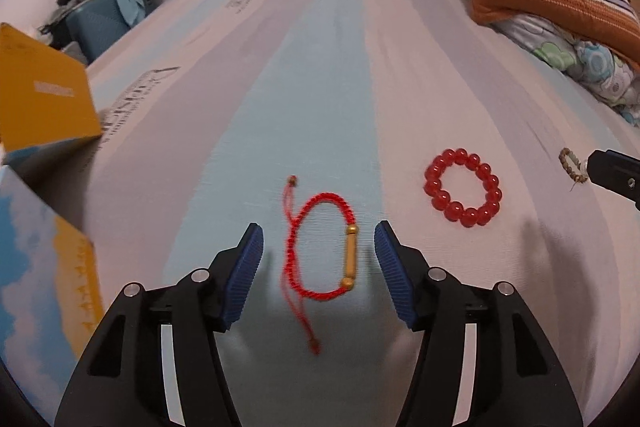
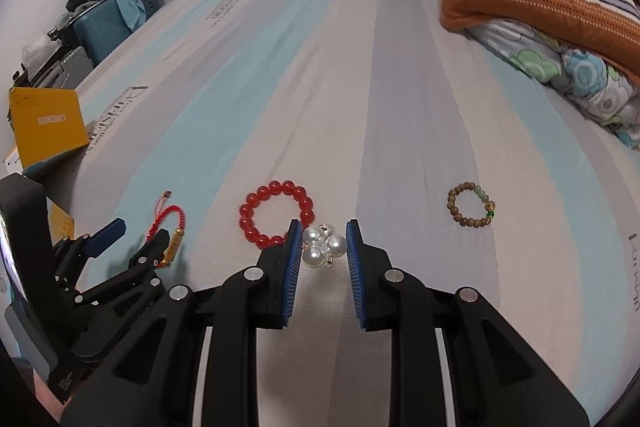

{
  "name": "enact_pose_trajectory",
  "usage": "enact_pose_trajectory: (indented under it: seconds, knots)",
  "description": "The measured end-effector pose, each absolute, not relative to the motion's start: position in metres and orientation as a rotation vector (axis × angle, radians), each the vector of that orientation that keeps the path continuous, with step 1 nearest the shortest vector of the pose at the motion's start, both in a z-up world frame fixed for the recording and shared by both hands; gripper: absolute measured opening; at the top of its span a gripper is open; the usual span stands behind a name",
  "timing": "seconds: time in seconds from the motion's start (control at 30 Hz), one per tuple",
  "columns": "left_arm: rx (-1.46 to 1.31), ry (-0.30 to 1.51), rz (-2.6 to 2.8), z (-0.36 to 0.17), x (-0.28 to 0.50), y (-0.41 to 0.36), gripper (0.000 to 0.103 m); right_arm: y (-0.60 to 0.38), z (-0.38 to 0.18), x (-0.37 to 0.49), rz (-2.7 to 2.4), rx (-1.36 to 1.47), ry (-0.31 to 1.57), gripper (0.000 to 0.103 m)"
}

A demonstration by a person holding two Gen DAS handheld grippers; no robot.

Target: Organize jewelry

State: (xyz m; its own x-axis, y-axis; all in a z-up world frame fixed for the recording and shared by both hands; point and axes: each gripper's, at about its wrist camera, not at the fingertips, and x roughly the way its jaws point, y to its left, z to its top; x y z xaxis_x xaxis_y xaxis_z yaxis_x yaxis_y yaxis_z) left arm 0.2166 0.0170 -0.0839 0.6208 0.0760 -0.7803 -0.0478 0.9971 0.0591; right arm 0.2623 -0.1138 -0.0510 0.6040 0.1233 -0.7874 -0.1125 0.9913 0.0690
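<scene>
Jaws spread wide, the left gripper straddles the red cord bracelet on the striped bedsheet, just left of the red bead bracelet, while the right gripper, jaws parted, brackets the pearl cluster, where closing pads could likely roll the pearls away or snag the loose cord.

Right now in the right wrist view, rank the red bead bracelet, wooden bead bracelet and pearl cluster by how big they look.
1. red bead bracelet
2. wooden bead bracelet
3. pearl cluster, close to second, and nearest the camera, so unsure.
</scene>
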Motion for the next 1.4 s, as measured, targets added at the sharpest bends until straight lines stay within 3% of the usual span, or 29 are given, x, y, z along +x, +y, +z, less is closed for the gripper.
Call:
enact_pose_trajectory:
  seconds: [0.23, 0.3, 0.37, 0.47, 0.57, 1.4]
  knots:
    - [0.073, 0.943, 0.046, -0.109, 0.227, 0.009, 0.055, -0.118, -0.059, 0.266, 0.126, 0.011, 0.937, 0.021]
    - [0.09, 0.942, 0.044, -0.111, 0.227, 0.007, 0.046, -0.118, -0.059, 0.266, 0.127, 0.011, 0.939, 0.021]
    - [0.099, 0.949, 0.048, -0.111, 0.227, 0.007, 0.029, -0.117, -0.059, 0.265, 0.13, 0.009, 0.941, 0.021]
    - [0.091, 0.956, 0.047, -0.109, 0.226, 0.009, 0.011, -0.116, -0.059, 0.264, 0.132, 0.001, 0.939, 0.021]
    - [0.074, 0.959, 0.042, -0.106, 0.224, 0.012, 0.005, -0.116, -0.058, 0.264, 0.133, 0.005, 0.936, 0.021]
    - [-0.014, 0.812, 0.109, 0.005, 0.143, 0.043, 0.004, -0.084, -0.008, 0.237, 0.215, 0.015, 0.84, 0.022]
